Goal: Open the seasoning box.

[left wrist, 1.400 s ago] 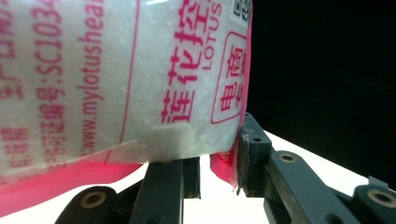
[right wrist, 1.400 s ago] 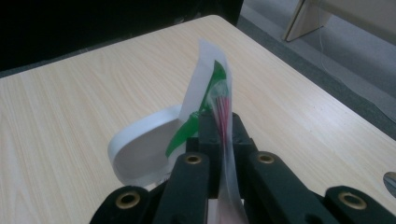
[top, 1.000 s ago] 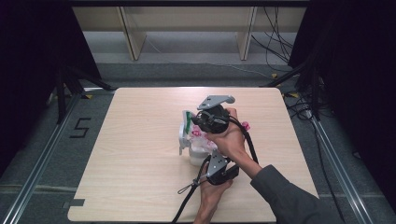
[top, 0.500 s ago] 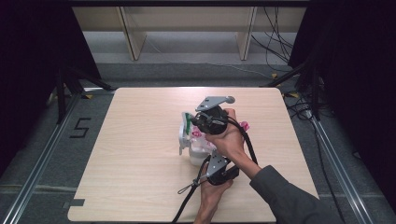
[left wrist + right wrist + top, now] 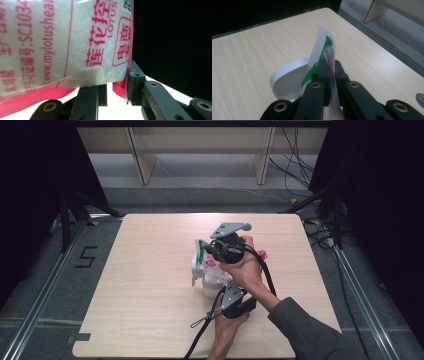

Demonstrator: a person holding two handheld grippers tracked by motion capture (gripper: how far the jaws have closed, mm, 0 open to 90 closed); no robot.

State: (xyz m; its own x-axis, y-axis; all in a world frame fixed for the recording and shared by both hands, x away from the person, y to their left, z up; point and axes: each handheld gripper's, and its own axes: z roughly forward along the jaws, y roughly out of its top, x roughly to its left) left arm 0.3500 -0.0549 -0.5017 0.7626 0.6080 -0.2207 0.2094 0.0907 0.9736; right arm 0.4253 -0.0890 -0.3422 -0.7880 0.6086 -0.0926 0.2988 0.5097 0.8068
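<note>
A clear bag of white granules [image 5: 62,42] with pink print hangs over the middle of the table [image 5: 150,310]. My left gripper [image 5: 115,85] is shut on its pink bottom seam, and in the high view this left gripper [image 5: 222,291] comes up from the near side. The right gripper [image 5: 329,63] pinches the bag's top film [image 5: 323,42], which is white with green and pink. From above, the right gripper [image 5: 206,252] sits over the bag [image 5: 200,266]. A white round container [image 5: 284,77] stands just beyond the right jaws, under the bag [image 5: 212,287].
The wooden table has bare surface on its left half and far side. A cable [image 5: 200,330] trails from the left gripper toward the near edge. Shelf legs [image 5: 142,160] and cables on the floor lie beyond the table.
</note>
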